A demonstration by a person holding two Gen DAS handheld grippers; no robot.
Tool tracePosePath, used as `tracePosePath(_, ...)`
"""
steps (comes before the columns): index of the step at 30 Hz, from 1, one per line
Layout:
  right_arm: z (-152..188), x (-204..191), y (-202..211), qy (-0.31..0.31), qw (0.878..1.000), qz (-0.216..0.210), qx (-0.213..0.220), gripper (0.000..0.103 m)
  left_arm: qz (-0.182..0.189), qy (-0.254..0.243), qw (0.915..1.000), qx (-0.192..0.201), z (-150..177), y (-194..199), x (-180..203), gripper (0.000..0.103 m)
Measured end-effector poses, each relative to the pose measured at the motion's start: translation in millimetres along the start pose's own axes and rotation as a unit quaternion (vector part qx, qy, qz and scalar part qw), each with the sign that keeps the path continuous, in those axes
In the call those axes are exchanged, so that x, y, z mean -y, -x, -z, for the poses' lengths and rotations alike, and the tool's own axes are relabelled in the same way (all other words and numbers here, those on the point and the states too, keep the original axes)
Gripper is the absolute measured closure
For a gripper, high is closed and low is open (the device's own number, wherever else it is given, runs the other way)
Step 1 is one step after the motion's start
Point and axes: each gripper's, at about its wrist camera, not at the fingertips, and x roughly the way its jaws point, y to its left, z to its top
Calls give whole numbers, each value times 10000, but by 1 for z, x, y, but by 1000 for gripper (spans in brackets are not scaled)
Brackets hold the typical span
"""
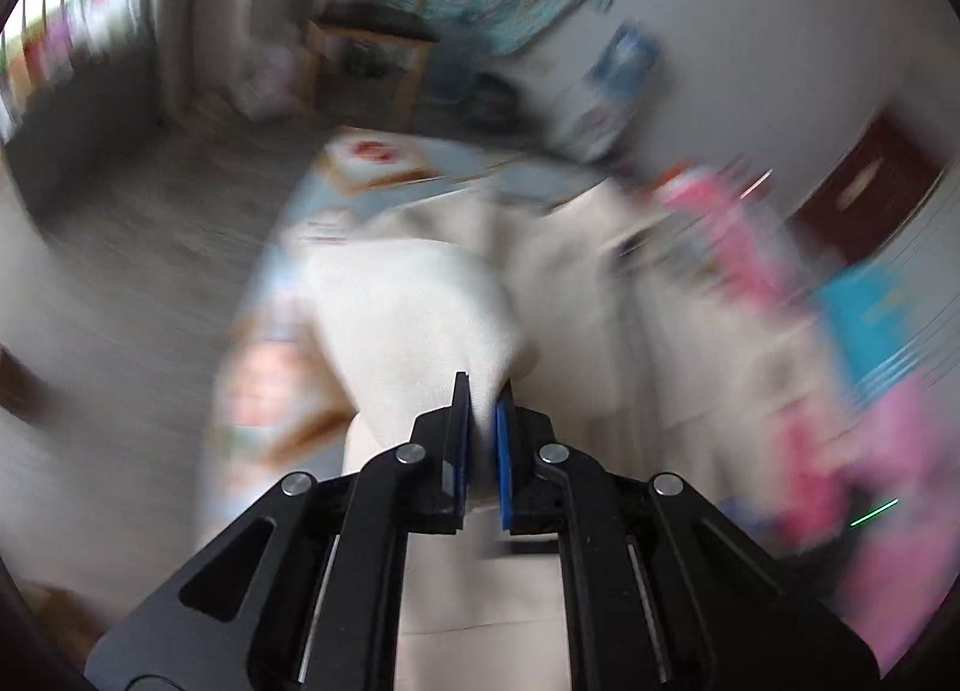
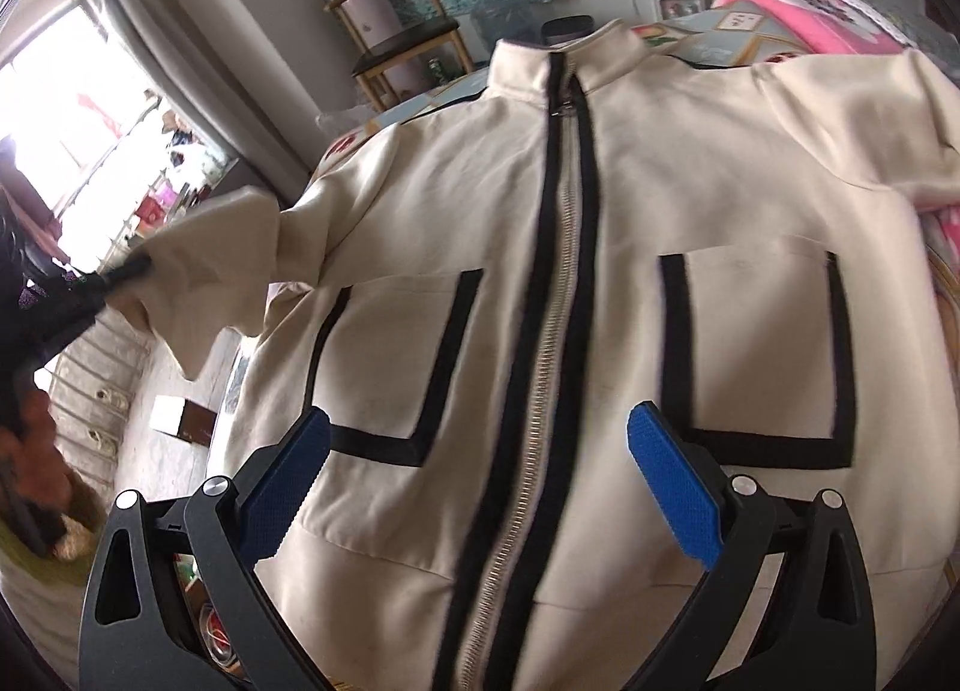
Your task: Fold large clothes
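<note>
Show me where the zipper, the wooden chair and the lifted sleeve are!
zipper point(image 2: 555, 367): right wrist view, on the silver teeth running down the jacket front.
wooden chair point(image 2: 393, 24): right wrist view, on its backrest.
sleeve point(image 2: 204, 265): right wrist view, on the cream cuff end held up.

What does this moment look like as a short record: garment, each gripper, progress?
garment: cream zip-front jacket with black trim, spread front up, zip closed
left gripper: shut on the jacket's cream sleeve, lifted off to the side
right gripper: open, fingers apart above the jacket's lower front, holding nothing
surface: patterned bedcover
progress: no fold visible yet
</note>
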Motion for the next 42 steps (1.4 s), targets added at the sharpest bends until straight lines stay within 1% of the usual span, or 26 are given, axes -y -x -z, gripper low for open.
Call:
tracePosePath(1,0,5,3,-64,10000,-26,36,6,515,353,9980,21,-5,1,-6,96)
tracePosePath(2,1,9,5,-130,9999,-40,62,6,1179,805,9898,9,-9,-2,-15,96)
tracePosePath(3,1,14,6,-194,9998,-52,69,6,1481,1048,9834,-13,-9,-7,-19,96)
tracePosePath(4,2,16,6,-239,9997,-63,63,6,1876,1471,9712,-58,-6,-15,-29,96)
tracePosePath(5,3,20,6,-290,9995,-70,41,6,2101,1781,9612,-153,-1,-27,-36,96)
tracePosePath(6,3,23,5,-332,9994,-60,10,6,2210,1973,9548,-245,5,-35,-41,96)
tracePosePath(8,5,26,4,-381,9992,-68,-43,9,2291,2367,9429,-495,25,-55,-55,96)
tracePosePath(9,5,27,4,-400,9991,-73,-68,10,2257,2499,9393,-653,35,-65,-59,96)
tracePosePath(10,5,28,3,-415,9991,-73,-81,10,2171,2574,9382,-795,43,-70,-66,96)
tracePosePath(11,4,27,3,-423,9990,-91,-86,10,1919,2576,9419,-978,53,-78,-68,95)
tracePosePath(13,-1,27,2,-440,9988,-191,-110,12,1487,2427,9518,-1144,67,-82,-70,94)
tracePosePath(15,-9,26,0,-493,9978,-426,-156,15,1317,2352,9552,-1221,82,-81,-73,92)
tracePosePath(16,-13,26,-2,-538,9967,-584,-187,17,1257,2323,9568,-1216,86,-79,-75,88)
tracePosePath(19,-31,22,-14,-708,9893,-1223,-374,22,719,2023,9703,-1111,93,-65,-75,79)
tracePosePath(20,-39,19,-22,-750,9852,-1461,-483,23,470,1814,9769,-1029,95,-58,-72,79)
tracePosePath(23,-55,9,-53,-894,9720,-1996,-864,28,-39,1281,9883,-825,95,-42,-61,75)
tracePosePath(25,-63,3,-77,-1033,9622,-2229,-1171,32,-340,988,9917,-748,91,-34,-55,75)
tracePosePath(26,-67,1,-90,-1129,9574,-2312,-1309,33,-524,800,9929,-708,93,-31,-49,75)
tracePosePath(27,-71,0,-101,-1221,9537,-2359,-1411,34,-618,672,9935,-681,93,-26,-53,75)
tracePosePath(29,-77,-2,-118,-1357,9476,-2445,-1544,36,-804,425,9935,-690,97,-22,-47,75)
tracePosePath(30,-80,-2,-125,-1395,9483,-2378,-1574,36,-878,320,9932,-697,94,-22,-55,75)
tracePosePath(32,-86,-3,-137,-1394,9526,-2204,-1564,37,-1034,69,9920,-721,98,-26,-48,75)
tracePosePath(34,-89,-4,-147,-1448,9533,-2132,-1577,42,-1178,-105,9902,-743,94,-39,-52,75)
tracePosePath(37,-87,-8,-159,-1494,9486,-2269,-1624,45,-1489,-408,9852,-747,97,-48,-46,76)
tracePosePath(40,-84,-13,-160,-1439,9492,-2337,-1542,45,-1622,-572,9822,-750,97,-54,-44,76)
tracePosePath(42,-82,-14,-161,-1455,9459,-2449,-1554,45,-1659,-606,9813,-762,98,-56,-44,76)
